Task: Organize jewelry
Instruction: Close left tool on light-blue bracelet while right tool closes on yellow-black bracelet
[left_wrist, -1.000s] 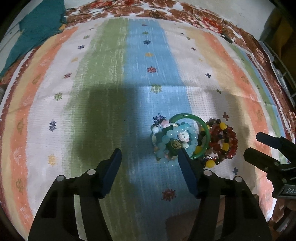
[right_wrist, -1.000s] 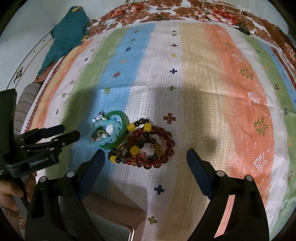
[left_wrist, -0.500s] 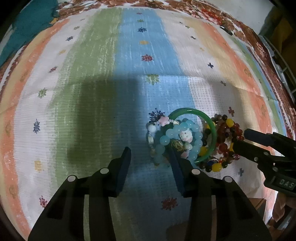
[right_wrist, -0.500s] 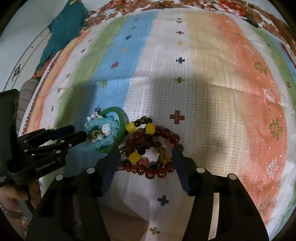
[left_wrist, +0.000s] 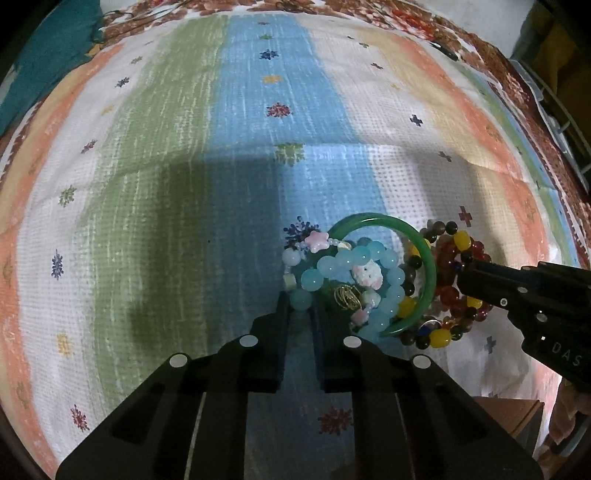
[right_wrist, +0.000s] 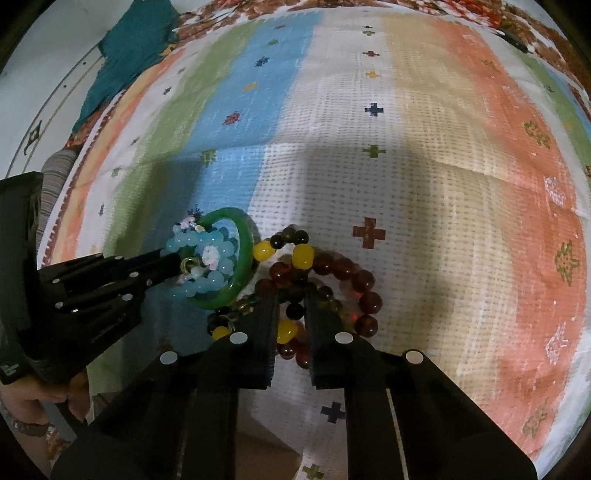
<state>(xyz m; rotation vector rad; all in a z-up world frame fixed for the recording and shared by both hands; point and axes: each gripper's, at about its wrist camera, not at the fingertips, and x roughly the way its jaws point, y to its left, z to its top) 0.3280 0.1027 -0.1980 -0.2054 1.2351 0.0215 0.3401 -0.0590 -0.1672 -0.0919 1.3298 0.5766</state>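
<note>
So both grippers went from wide open to nearly shut: L gripper (left_wrist: 300, 314) pinched the aqua bead bracelet (left_wrist: 347, 284) inside the green bangle (left_wrist: 424, 266), R gripper (right_wrist: 290, 310) clamped the red/yellow bead bracelet (right_wrist: 325, 280) on the striped cloth (right_wrist: 406, 147), pile ready to separate imo.

Only one bit of lettering reads here: white capitals "DAS" printed on the black body of the right gripper (left_wrist: 466, 271), seen from the left wrist view, well back from its fingertips toward the handle end. The word runs off the frame edge, so it may be longer than those three letters. From the right wrist view, the left gripper (right_wrist: 173, 258) carries a small pale mark low on its body, far behind its fingertips, but it is too blurred and tiny to read.
</note>
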